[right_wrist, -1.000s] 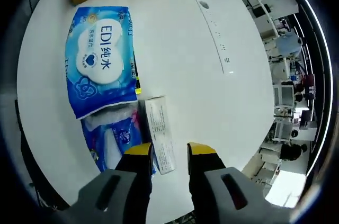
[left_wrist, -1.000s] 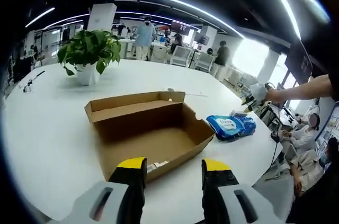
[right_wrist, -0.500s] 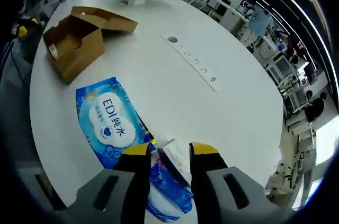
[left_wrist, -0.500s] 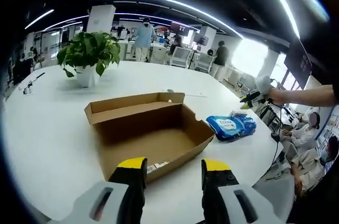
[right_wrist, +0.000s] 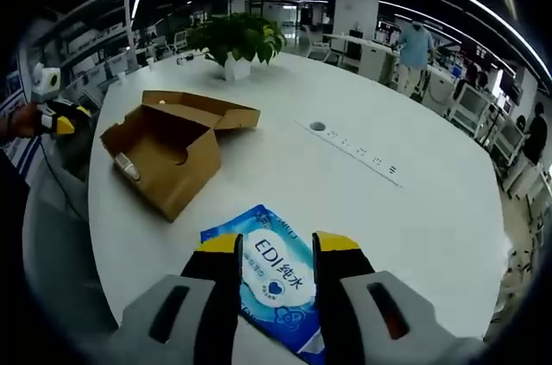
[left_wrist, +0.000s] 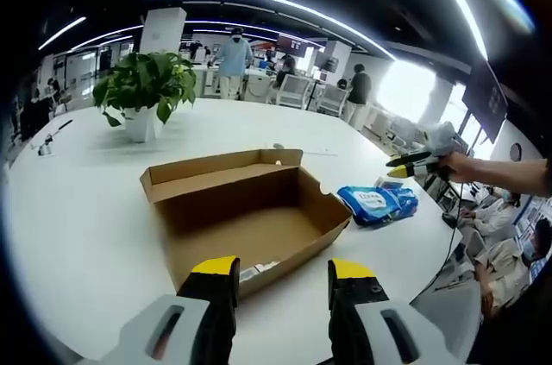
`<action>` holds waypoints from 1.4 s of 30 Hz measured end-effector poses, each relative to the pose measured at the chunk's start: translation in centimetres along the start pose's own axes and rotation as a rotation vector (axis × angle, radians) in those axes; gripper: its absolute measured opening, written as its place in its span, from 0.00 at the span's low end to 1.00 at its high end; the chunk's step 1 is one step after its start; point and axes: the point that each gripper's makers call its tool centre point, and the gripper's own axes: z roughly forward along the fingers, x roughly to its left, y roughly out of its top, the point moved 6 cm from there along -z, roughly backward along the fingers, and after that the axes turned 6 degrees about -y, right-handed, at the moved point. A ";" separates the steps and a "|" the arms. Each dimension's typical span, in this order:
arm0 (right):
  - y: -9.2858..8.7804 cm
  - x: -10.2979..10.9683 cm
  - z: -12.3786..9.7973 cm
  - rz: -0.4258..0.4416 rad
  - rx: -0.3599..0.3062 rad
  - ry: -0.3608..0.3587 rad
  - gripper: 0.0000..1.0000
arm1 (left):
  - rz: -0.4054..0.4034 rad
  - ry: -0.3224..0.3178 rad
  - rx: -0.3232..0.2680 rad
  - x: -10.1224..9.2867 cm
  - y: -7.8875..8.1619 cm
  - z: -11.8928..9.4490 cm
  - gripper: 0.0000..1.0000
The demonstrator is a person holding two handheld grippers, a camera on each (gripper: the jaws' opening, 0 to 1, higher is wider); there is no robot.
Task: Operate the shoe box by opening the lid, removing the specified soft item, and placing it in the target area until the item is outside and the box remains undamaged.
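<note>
So the open brown cardboard shoe box [left_wrist: 246, 214] sits lid-back and looks empty, and the blue plastic pack of wet wipes [right_wrist: 274, 274] is already out on the round white table [left_wrist: 78, 210], lying just beside the box on the side away from the potted green plant [left_wrist: 148, 89]. Both the left gripper [left_wrist: 274, 272] and the right gripper [right_wrist: 277, 248] have their yellow-tipped jaws parted with nothing between them, the right one hanging above the pack. My guess is the pack is light, squishy and a bit slick, so pinch it across the narrow middle, not a floppy end.
</note>
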 end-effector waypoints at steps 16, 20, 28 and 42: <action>-3.7 9.5 -1.2 0.103 -0.029 0.107 0.37 | 0.045 -0.044 0.076 0.4 -0.8 1.2 0.41; -4.8 10.6 -1.8 0.136 -0.028 0.109 0.37 | 0.072 -0.053 0.100 0.8 -0.5 1.9 0.41; -6.1 11.9 -3.6 0.206 -0.054 0.095 0.37 | 0.153 -0.065 0.150 2.0 0.6 3.2 0.41; -8.1 14.9 -6.0 0.252 -0.065 0.110 0.40 | 0.234 -0.091 0.338 6.9 0.5 6.7 0.40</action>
